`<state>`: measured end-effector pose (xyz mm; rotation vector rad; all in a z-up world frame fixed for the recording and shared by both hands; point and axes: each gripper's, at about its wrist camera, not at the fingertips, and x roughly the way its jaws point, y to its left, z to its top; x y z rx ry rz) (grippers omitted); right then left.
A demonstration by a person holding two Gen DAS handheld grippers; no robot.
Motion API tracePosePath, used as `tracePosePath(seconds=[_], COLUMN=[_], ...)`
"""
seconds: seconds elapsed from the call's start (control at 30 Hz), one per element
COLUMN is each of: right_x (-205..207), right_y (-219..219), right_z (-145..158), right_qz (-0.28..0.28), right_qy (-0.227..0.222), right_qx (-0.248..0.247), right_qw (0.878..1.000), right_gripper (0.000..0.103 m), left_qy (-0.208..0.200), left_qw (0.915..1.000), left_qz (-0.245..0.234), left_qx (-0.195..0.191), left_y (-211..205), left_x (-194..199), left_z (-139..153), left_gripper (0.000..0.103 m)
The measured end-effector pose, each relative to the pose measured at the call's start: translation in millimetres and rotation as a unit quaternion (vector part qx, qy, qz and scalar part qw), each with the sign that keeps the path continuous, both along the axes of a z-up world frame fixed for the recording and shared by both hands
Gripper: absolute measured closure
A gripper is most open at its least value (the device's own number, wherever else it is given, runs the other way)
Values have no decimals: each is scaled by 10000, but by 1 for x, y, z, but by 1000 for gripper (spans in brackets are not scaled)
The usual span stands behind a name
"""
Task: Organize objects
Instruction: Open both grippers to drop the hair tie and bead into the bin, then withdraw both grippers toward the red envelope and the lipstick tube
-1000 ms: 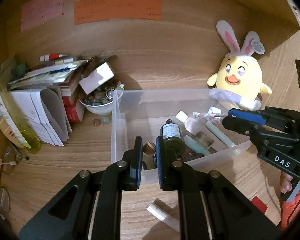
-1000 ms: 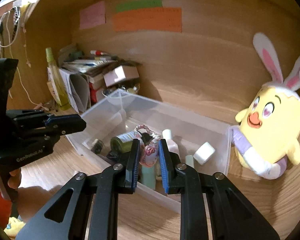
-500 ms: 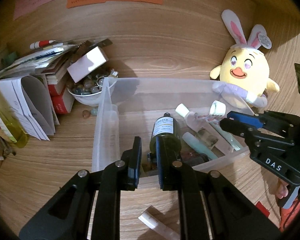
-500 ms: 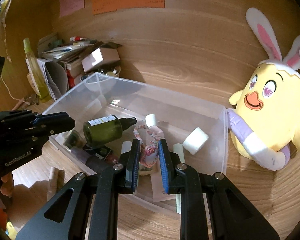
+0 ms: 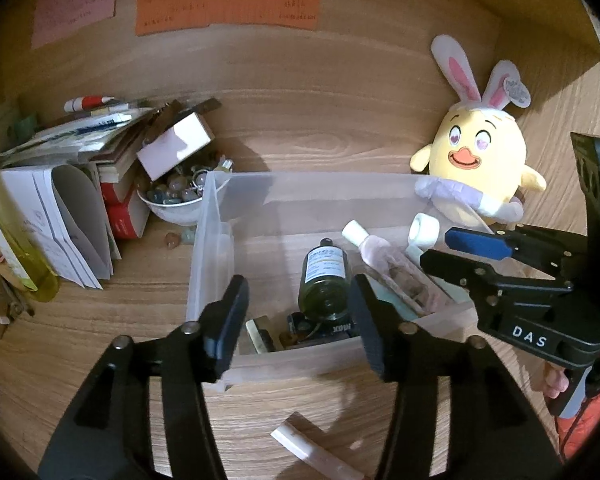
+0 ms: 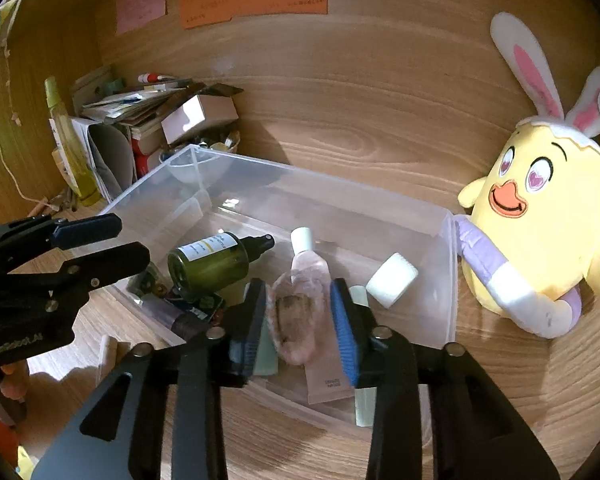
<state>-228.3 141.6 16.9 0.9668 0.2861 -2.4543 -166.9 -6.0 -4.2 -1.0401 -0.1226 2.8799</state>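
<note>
1. A wooden bench carries a clear bin.
2. The left tool is opening over a green bottle in the bin, gripping nothing.
3. The right tool is opening around a pink pouch.

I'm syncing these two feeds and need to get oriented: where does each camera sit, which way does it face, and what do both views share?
Left wrist view: sits on the left gripper, looking down into the clear bin; its opening jaws are empty, and the right gripper shows at the right.
Right wrist view: sits on the right gripper, facing the bin from the other end; its opening jaws flank a pink pouch, and the left gripper shows at the left.
Shared: bin, green bottle, plush chick.
</note>
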Motion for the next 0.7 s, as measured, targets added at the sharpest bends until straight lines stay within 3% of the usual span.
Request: tracePosePath(seconds=[0.3,0.6,0.7], right_x=[7,28,40], right_y=[3,17,22], right_z=[11,31,36], right_qz=[-13,-17,0], right_qy=[156,298,377], right_qx=[-61,-320,-398], right_qw=[9999,9990,9985], right_gripper=[34,21,21], left_qy=[30,174,180], left_qw=[9999,9998,9998], left_qz=[-18,-54,-51], left_qx=[98,-63,-75], left_y=[-1,4,1], left_x=[9,38,48], left_z=[9,24,26], left_gripper=[31,17,11])
